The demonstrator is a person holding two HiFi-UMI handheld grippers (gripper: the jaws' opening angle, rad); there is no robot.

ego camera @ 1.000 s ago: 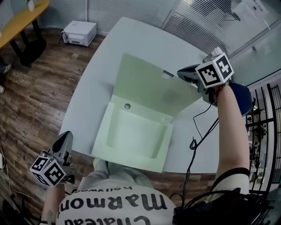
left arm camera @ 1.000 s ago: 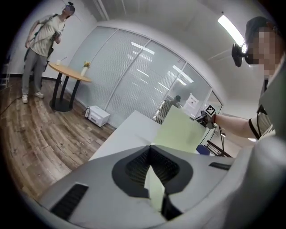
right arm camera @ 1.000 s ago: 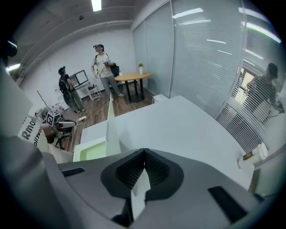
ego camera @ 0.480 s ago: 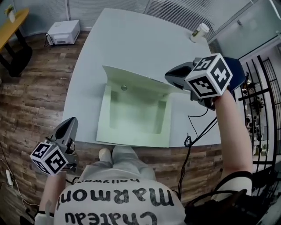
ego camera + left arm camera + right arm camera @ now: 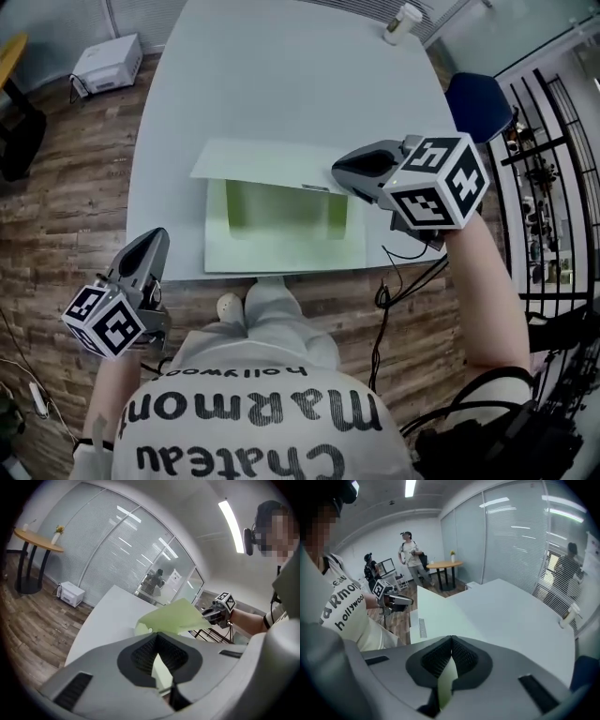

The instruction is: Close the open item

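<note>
1. The right gripper (image 5: 342,173) had its jaws pressed together on the right edge of the lid (image 5: 258,159), with a pale green strip pinched between them.
2. Just under its tips, the lid tilted low over the green box (image 5: 281,251); the box's inside showed only as a narrow darker band.
3. The box lay at the near edge of the table (image 5: 281,84).
4. The left gripper (image 5: 155,241) hung off the table, well left of the box, jaws together on nothing.
5. Far beyond the right gripper, a cup (image 5: 403,21) stood at the table's far corner.

- A pale grey, smooth-topped table (image 5: 281,84) is standing on a wooden plank floor (image 5: 56,187).
- A pale green flat cardboard box (image 5: 281,253) is lying at its near edge, its lid (image 5: 262,164) hanging partly raised.
- A small white cup (image 5: 403,21) is standing at the far right corner.
</note>
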